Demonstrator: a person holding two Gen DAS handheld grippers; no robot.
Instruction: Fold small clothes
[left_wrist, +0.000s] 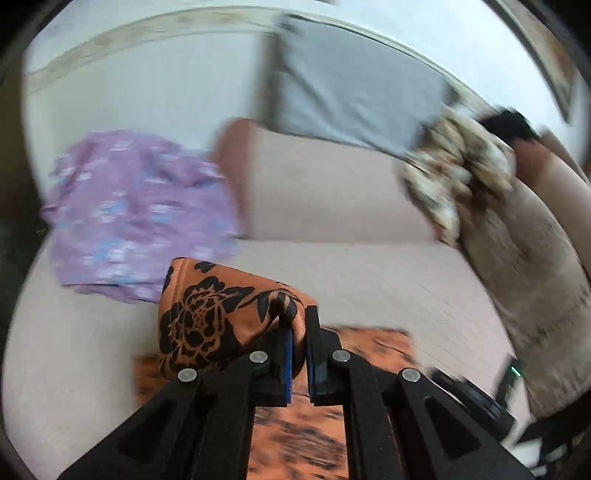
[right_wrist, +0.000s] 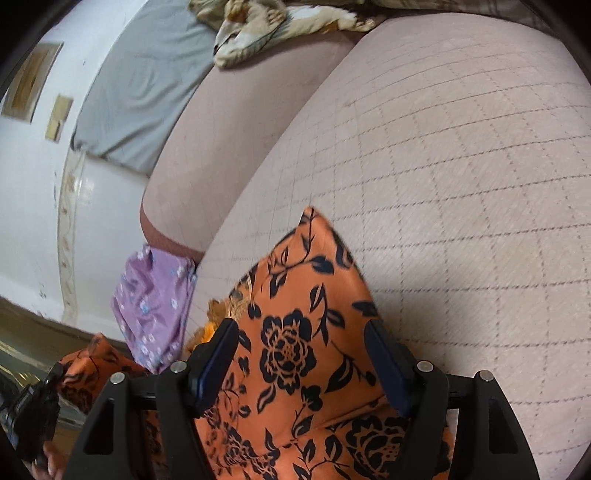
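Because folding needs a broad, flat surface, the work happens on the pink quilted bed (right_wrist: 461, 177), with a pillow (left_wrist: 332, 192) at its head and a purple garment (left_wrist: 136, 210) lying aside, apparently out of the way. The orange flowered cloth (right_wrist: 295, 332) lies on the bed in front. The left gripper (left_wrist: 298, 354) pinches a raised edge, likely to carry it over, while the right gripper (right_wrist: 303, 365) stands with jaws wide over the cloth, gripping nothing

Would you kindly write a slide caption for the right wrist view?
Right hand-held gripper, jaws open, straddles the orange floral garment on the quilted bed cover, purple cloth beside.
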